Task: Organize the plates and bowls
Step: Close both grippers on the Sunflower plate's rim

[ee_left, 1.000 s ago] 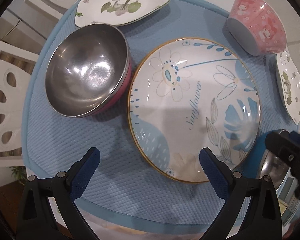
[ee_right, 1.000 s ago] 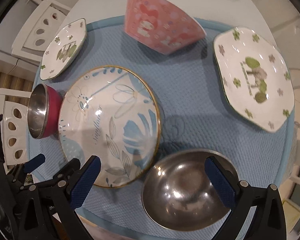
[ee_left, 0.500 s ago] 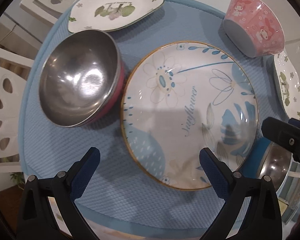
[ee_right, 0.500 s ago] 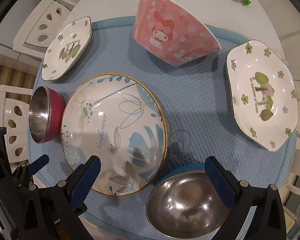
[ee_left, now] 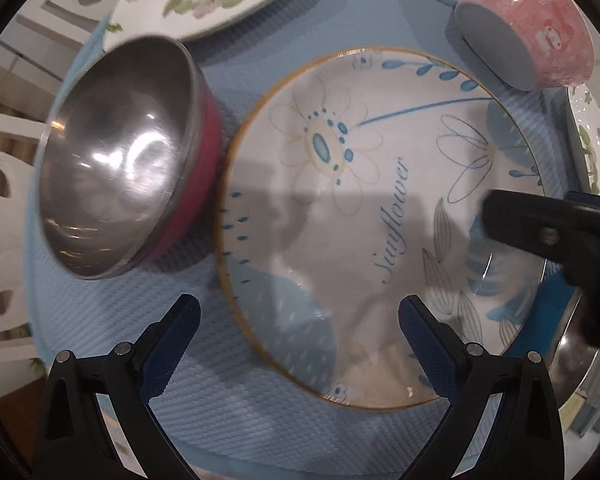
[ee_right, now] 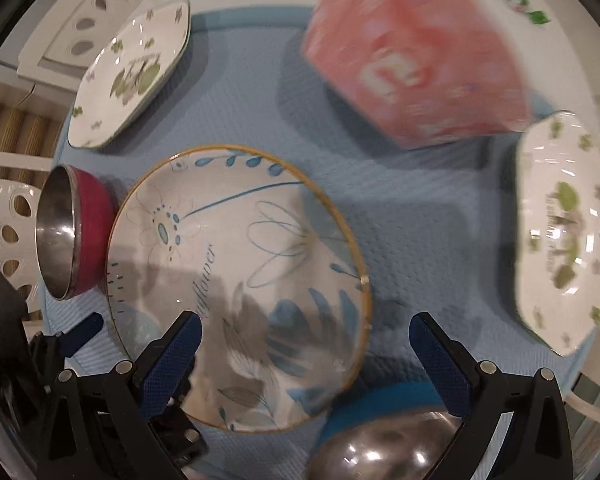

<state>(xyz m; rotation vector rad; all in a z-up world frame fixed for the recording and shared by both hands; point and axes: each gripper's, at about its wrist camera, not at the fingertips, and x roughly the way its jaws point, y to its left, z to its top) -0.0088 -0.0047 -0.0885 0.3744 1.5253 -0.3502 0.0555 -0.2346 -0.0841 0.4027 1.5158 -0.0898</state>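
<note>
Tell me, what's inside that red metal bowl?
Nothing visible: the red metal bowl shows only bare shiny steel with light reflections. Its base, resting on the blue mat, is hidden.

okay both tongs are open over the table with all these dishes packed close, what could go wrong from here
1. The left tongs straddle the near rim of the Sunflower plate; a shallow grip on that glossy rim could slip.
2. The red-sided steel bowl sits right beside the plate's edge, so lifting or sliding the plate may knock it.
3. The right tongs hang just above the blue-sided steel bowl, close to the left tongs; the two could collide.
</note>
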